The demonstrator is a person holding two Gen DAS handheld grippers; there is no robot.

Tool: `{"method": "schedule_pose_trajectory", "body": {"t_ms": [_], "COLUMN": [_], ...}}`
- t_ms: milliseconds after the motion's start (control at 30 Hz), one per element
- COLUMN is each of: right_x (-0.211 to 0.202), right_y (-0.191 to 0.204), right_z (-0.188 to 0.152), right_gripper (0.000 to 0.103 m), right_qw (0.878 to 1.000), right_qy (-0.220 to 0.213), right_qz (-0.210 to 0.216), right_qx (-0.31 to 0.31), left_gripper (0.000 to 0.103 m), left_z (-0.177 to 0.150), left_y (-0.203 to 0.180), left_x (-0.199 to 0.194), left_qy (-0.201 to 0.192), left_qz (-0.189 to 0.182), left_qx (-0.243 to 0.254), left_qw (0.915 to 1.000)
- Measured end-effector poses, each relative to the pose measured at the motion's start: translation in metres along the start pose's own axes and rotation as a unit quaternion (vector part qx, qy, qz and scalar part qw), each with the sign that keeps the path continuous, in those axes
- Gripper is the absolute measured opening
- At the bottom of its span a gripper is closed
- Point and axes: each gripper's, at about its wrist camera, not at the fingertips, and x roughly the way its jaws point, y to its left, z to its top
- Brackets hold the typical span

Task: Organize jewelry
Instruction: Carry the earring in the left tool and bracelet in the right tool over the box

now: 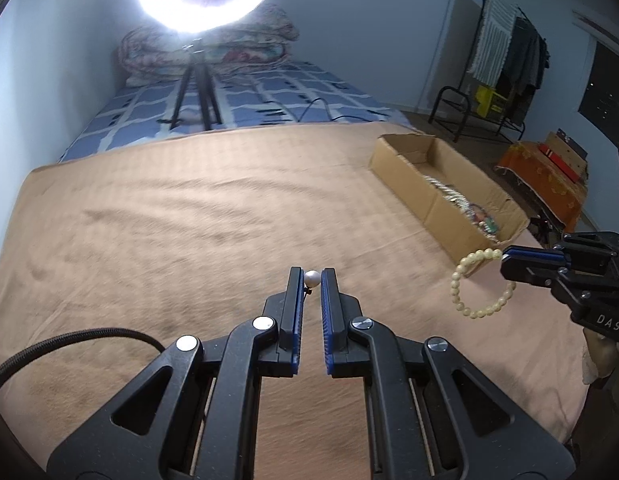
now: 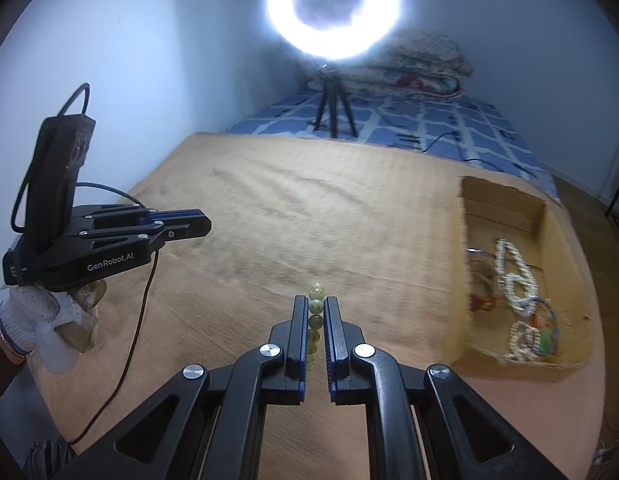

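Bed: a big bed with a tan blanket [image 1: 189, 220] on top.
Box: a long brown cardboard box [image 2: 461, 280] with beaded jewelry [image 2: 517, 280] inside, to the right of both grippers, its long side running away from them.
Right gripper [image 2: 316, 304]: nearer the box, held up, pinching a pale yellow bead bracelet [image 1: 479, 284].
Left gripper [image 1: 311, 278]: farther off, held level, pinching a small white pearl piece [image 1: 312, 278].

A bed [image 1: 189, 220] carries everything here, its near part covered by a tan blanket [image 2: 309, 220] with shallow wrinkles. An open cardboard box [image 1: 409, 160] sits on the blanket near its right edge. Farther back, on the blue checked sheet [image 1: 269, 96], stand a tripod [image 1: 195, 92] and folded quilts [image 1: 245, 44].
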Motion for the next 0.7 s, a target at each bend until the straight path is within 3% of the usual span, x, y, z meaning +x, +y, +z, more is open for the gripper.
{"method": "schedule_pose_trajectory", "body": {"t_ms": [433, 700], "right_x": [-0.058, -0.074], "right_y": [-0.071, -0.111], "right_z": [-0.007, -0.003], "right_gripper": [0.005, 0.005], "right_qw": [0.998, 0.994], "right_qy": [-0.036, -0.055], "right_qz": [-0.047, -0.075], "right_qx": [0.037, 0.053], "left_gripper": [0.006, 0.006], "left_z": [0.029, 0.045], "left_y": [-0.071, -0.125], "left_x": [0.022, 0.046], "left_qy": [-0.012, -0.010], "left_qz": [-0.050, -0.081], "left_qx": [0.024, 0.045], "left_qw": [0.9984, 0.9956]}}
